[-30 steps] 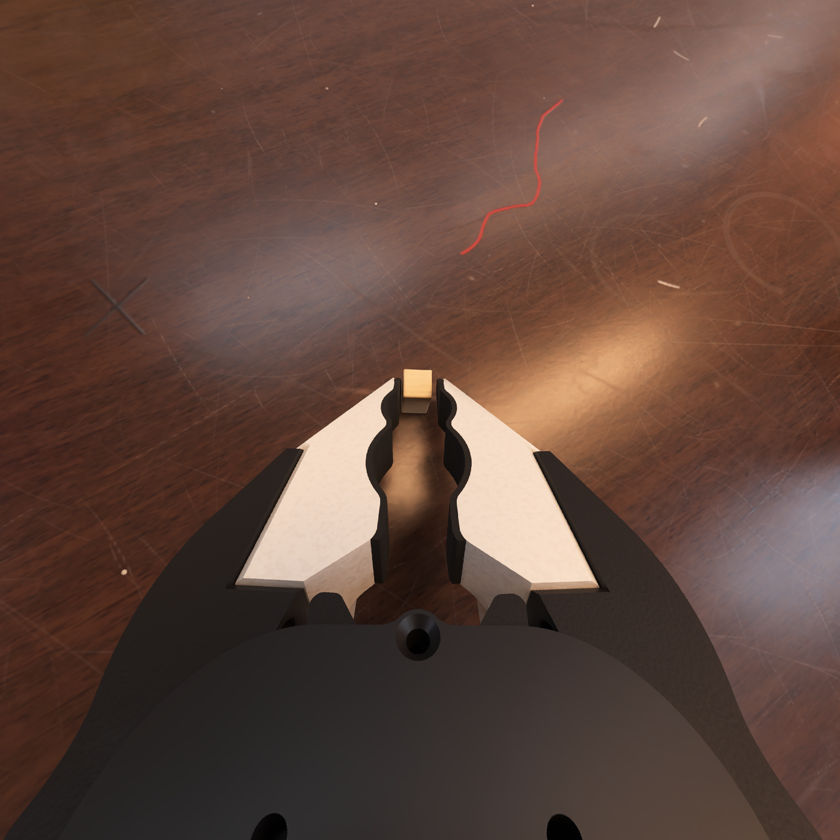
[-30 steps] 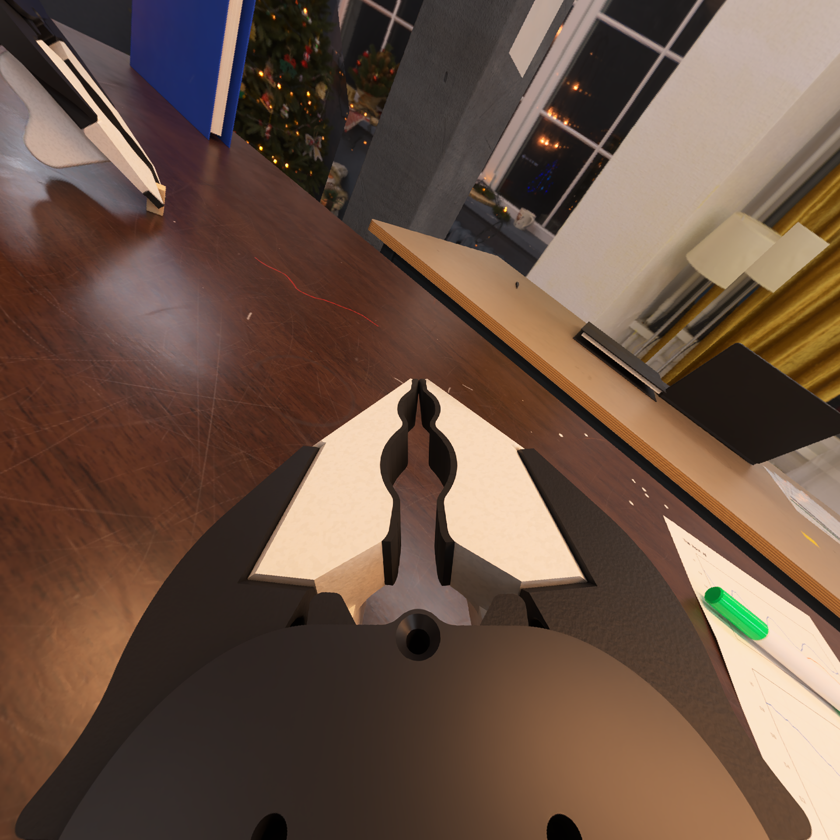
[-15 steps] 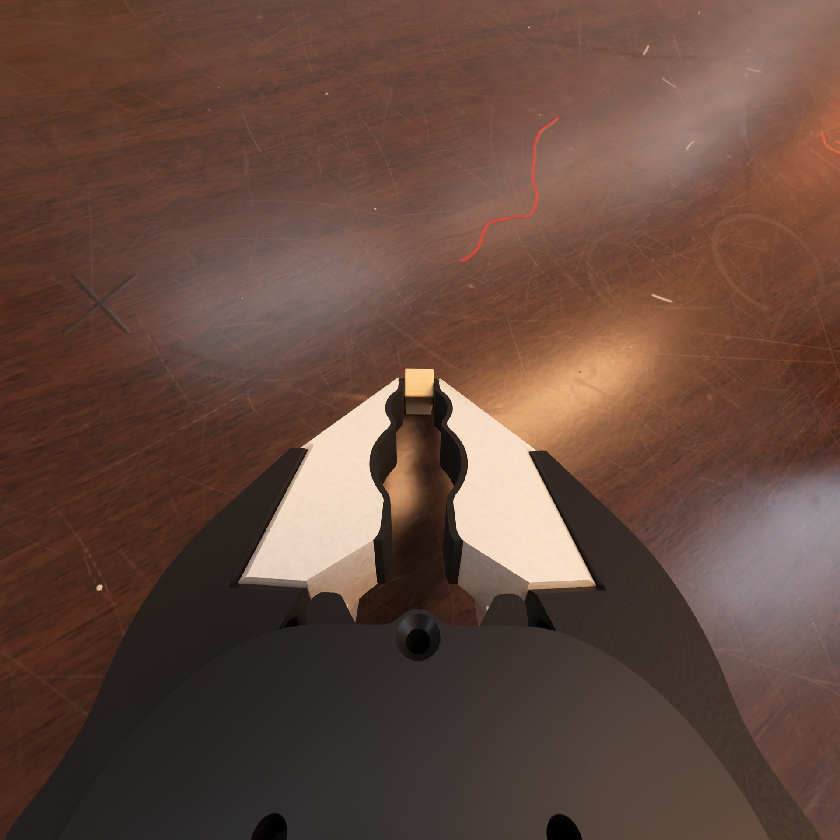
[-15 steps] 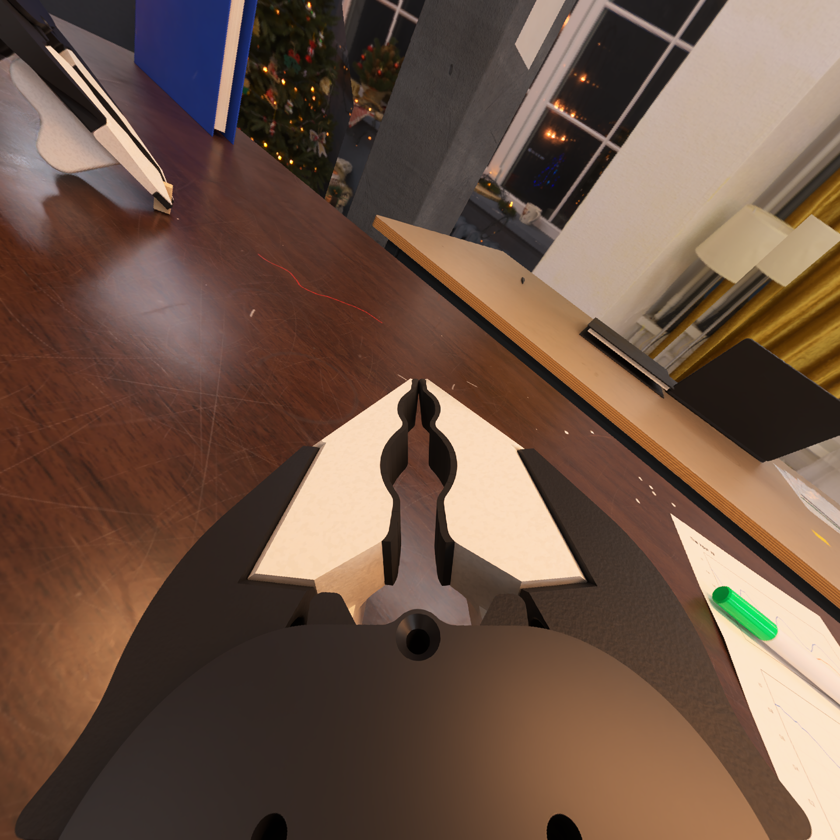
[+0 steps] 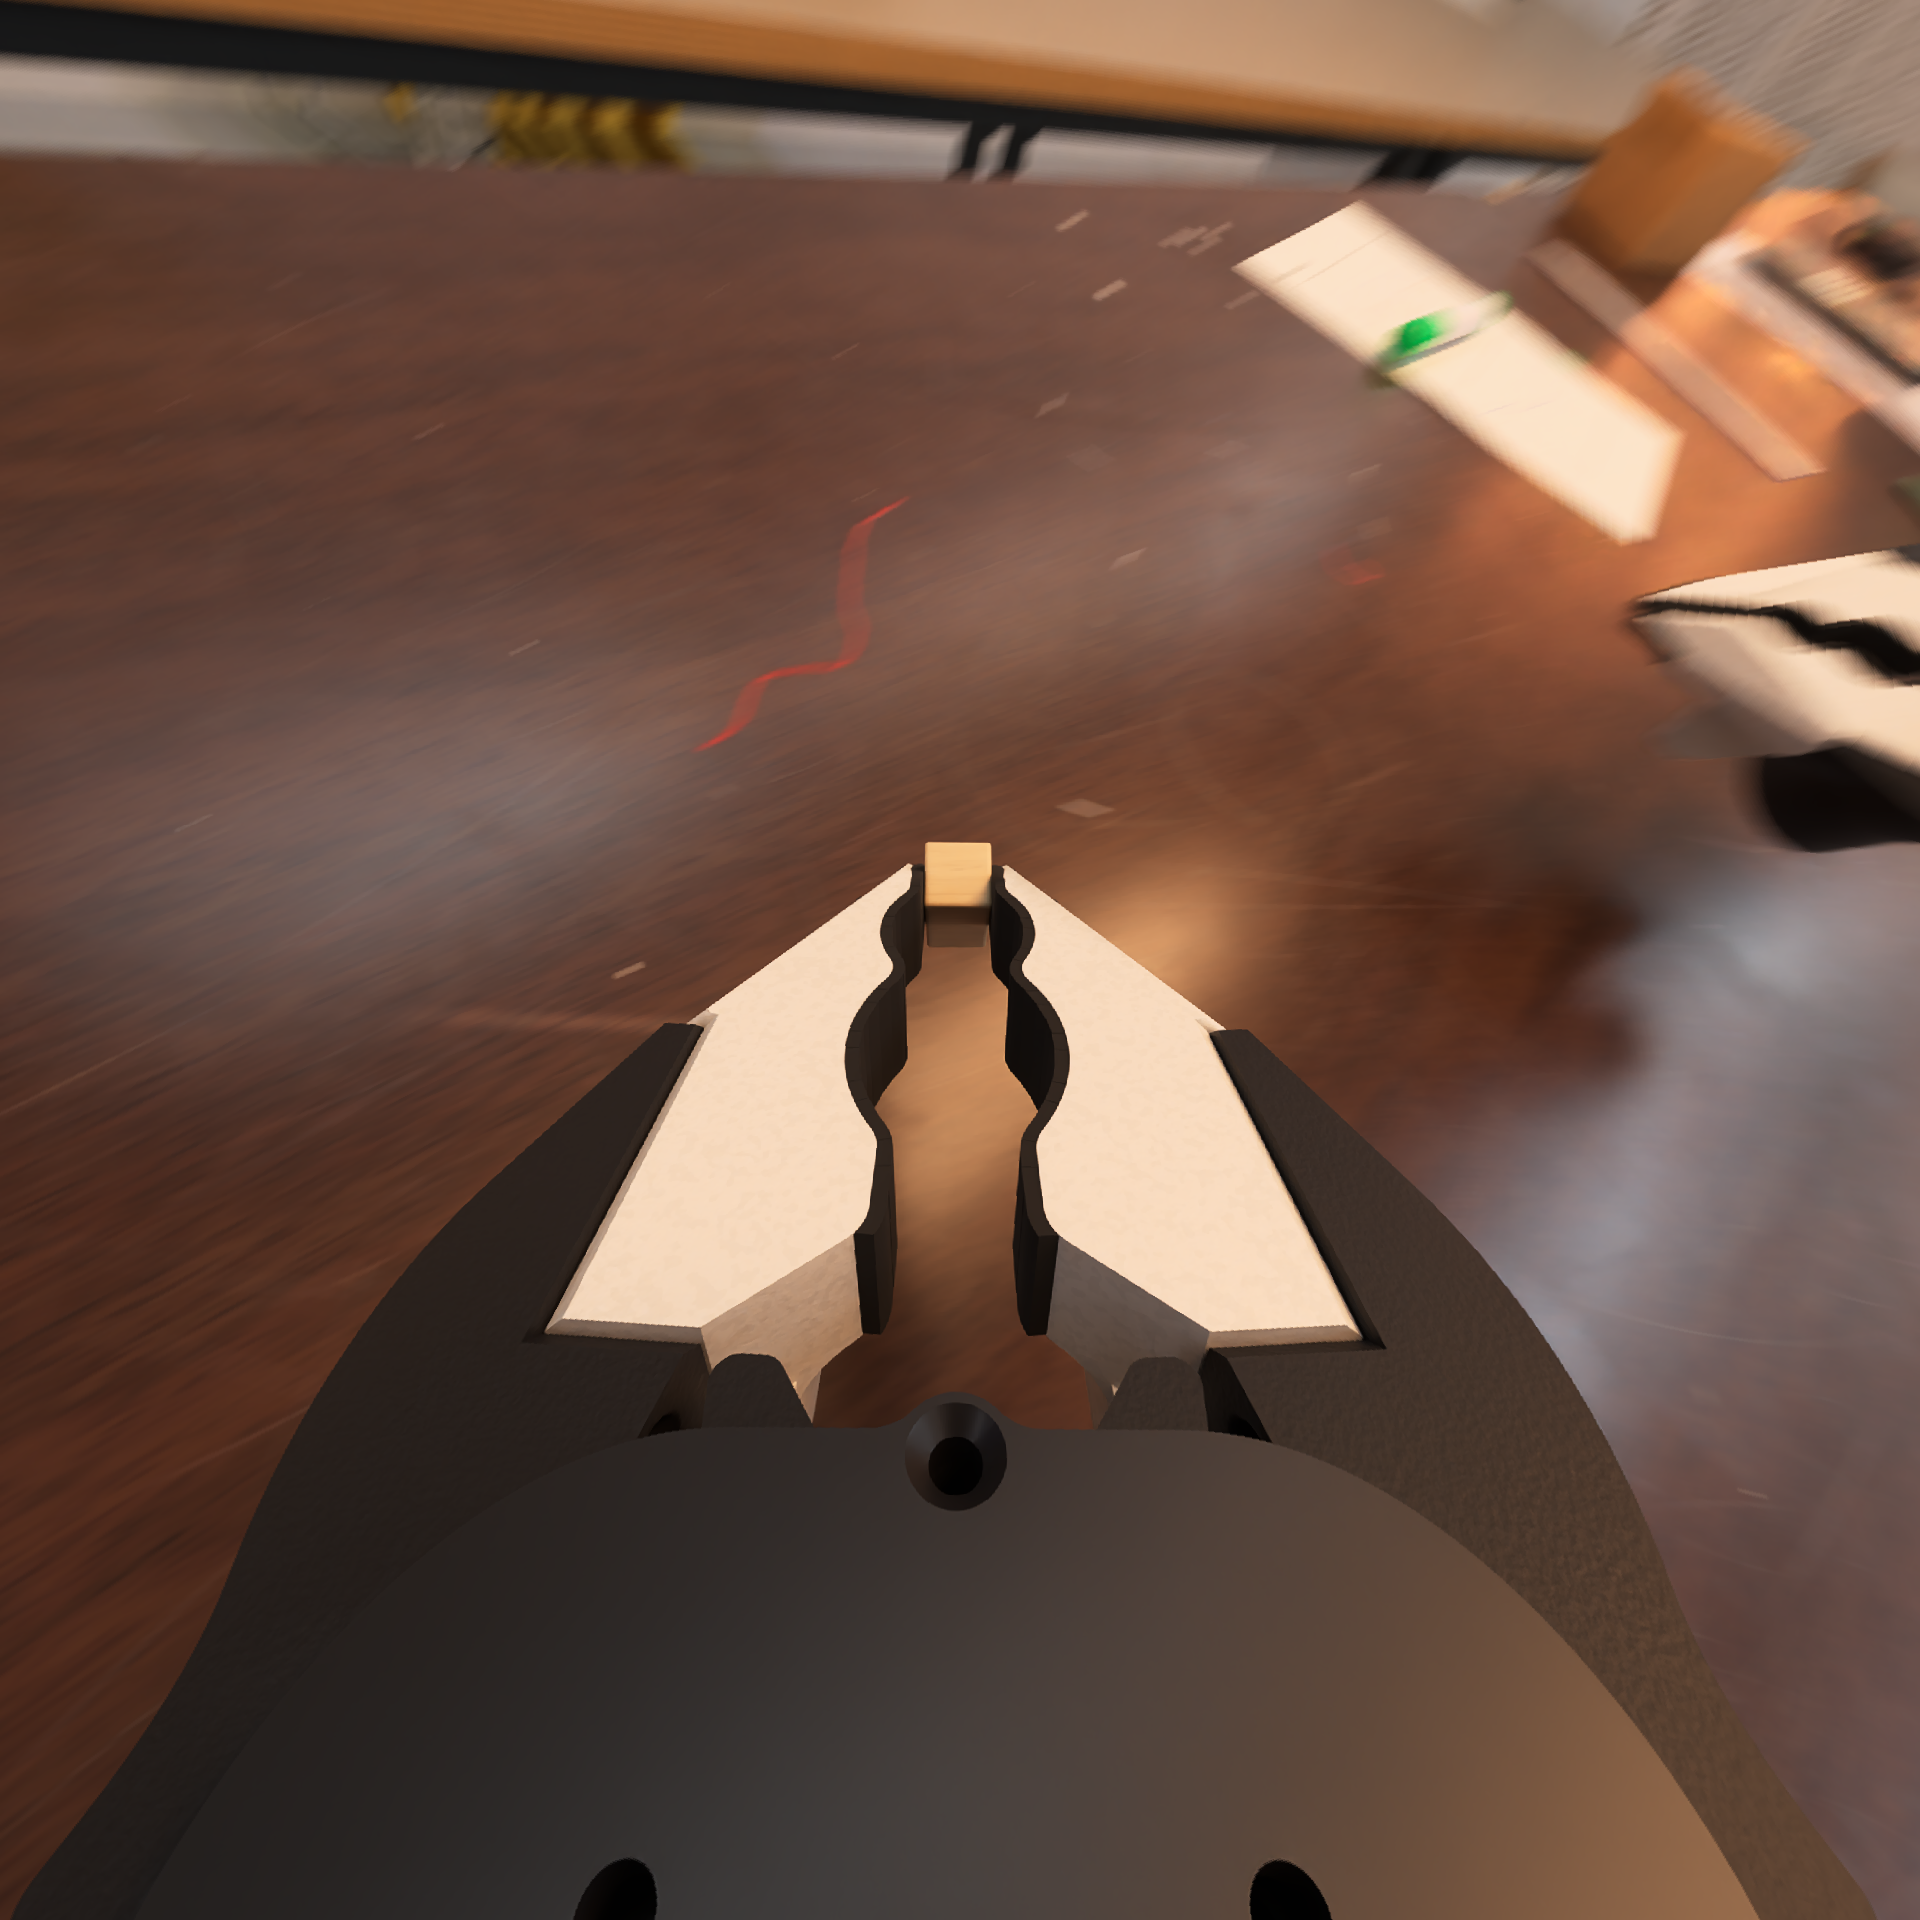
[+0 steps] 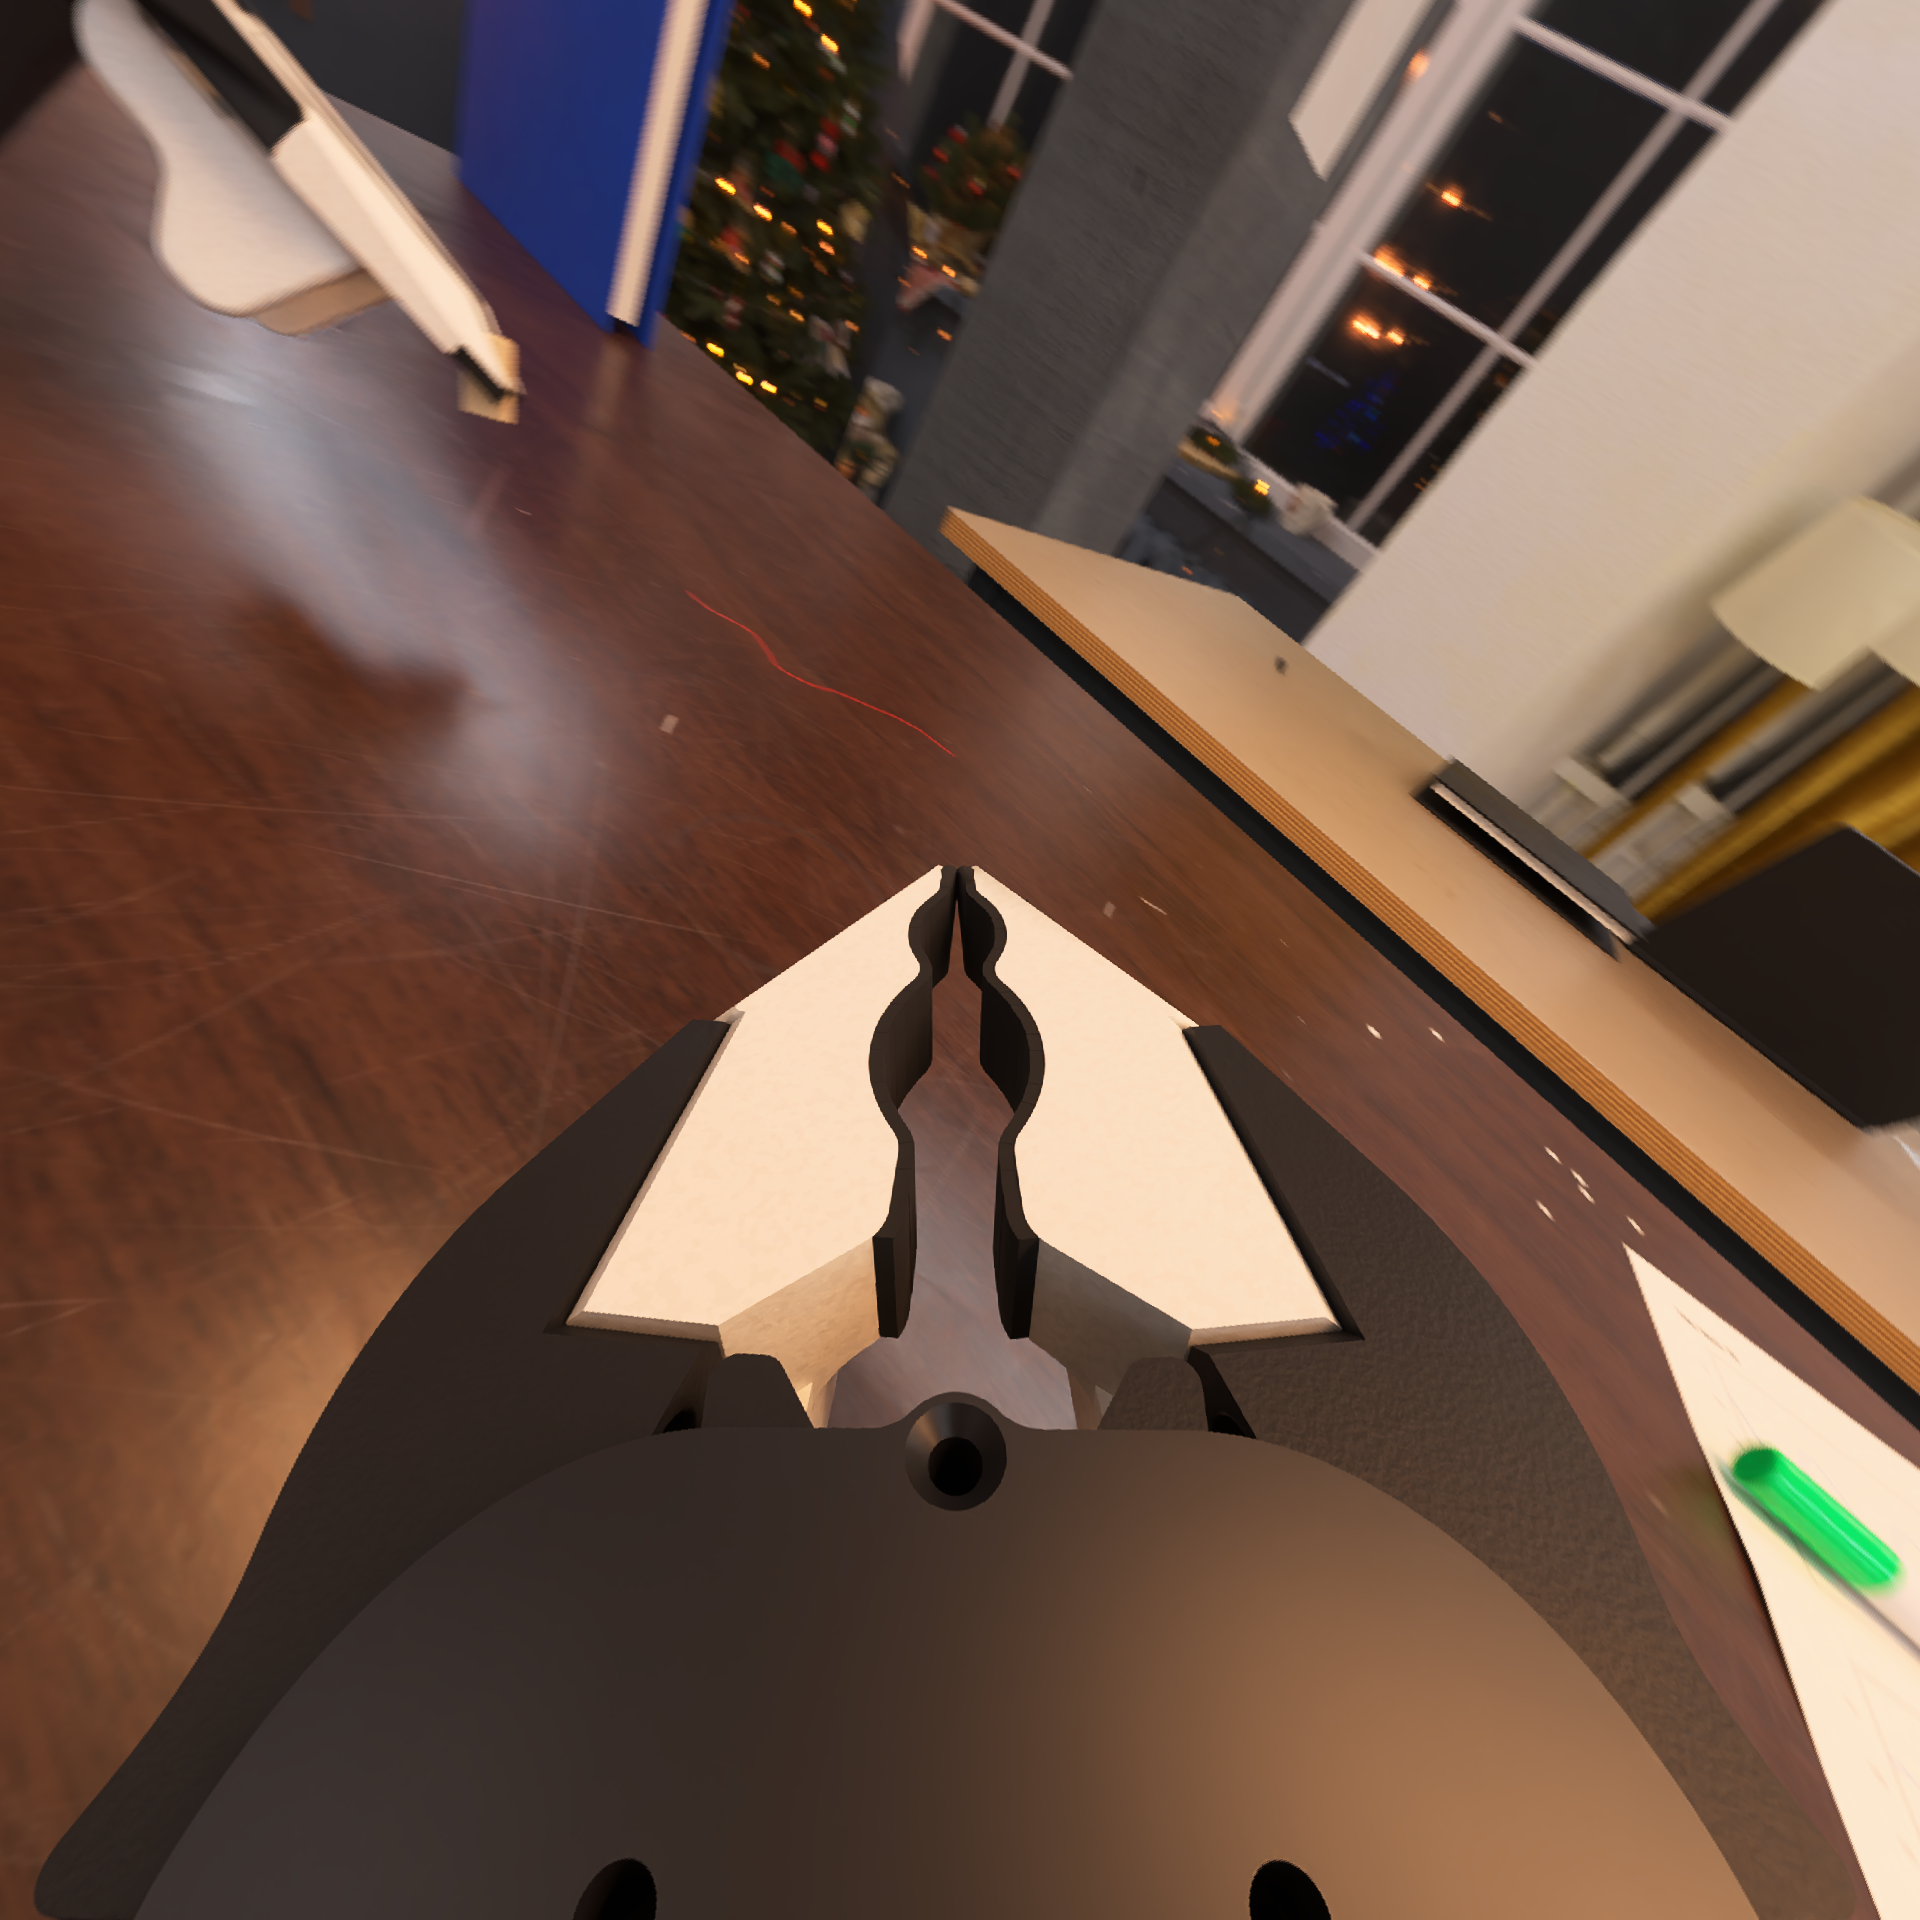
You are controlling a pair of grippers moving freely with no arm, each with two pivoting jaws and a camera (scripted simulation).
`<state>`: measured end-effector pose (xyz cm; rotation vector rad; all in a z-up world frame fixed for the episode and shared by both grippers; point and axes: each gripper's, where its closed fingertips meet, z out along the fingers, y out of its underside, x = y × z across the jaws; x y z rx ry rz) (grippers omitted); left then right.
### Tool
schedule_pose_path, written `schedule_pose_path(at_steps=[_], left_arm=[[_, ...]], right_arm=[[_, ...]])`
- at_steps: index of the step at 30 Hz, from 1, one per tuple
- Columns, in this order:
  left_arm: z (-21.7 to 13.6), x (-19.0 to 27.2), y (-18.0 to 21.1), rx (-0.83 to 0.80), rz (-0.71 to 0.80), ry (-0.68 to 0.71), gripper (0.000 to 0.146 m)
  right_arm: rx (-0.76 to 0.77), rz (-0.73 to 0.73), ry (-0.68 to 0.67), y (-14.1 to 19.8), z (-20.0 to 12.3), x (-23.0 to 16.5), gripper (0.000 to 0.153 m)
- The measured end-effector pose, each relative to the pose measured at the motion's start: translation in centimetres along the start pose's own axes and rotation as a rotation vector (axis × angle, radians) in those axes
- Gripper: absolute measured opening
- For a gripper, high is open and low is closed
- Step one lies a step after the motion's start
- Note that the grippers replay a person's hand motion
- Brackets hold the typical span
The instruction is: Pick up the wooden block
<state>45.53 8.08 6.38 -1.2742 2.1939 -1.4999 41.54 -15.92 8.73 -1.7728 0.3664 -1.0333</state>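
Note:
A small pale wooden block point(image 5: 958, 881) sits pinched between the fingertips of my left gripper point(image 5: 958, 896), which is shut on it above the dark wooden table point(image 5: 416, 582). In the right wrist view the left gripper point(image 6: 480, 364) shows at the far upper left with the block point(image 6: 495, 376) at its tips, held off the table. My right gripper point(image 6: 956, 878) is shut and empty, low over the table; it also shows at the right edge of the left wrist view point(image 5: 1808, 665).
A red thread point(image 5: 821, 634) lies on the table ahead. A white paper sheet point(image 5: 1455, 364) with a green pen point(image 6: 1813, 1517) lies to the right. A blue upright panel point(image 6: 582, 156) stands at the far edge. A lighter wooden desk point(image 6: 1403, 790) runs alongside.
My left gripper has closed on the block and lifted and tilted up with it, so the far table edge and the right gripper have come into view. The right gripper has barely moved.

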Motion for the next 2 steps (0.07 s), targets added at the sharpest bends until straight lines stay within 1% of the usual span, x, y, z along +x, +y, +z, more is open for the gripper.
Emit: schedule_pose_path(at_steps=[2], left_arm=[[-0.1, 3.9, -1.1, 0.068, 0.016, 0.119, 0.011]], right_arm=[[0.040, -0.018, -0.068, -0.9, 0.1, -1.1, 0.000]])
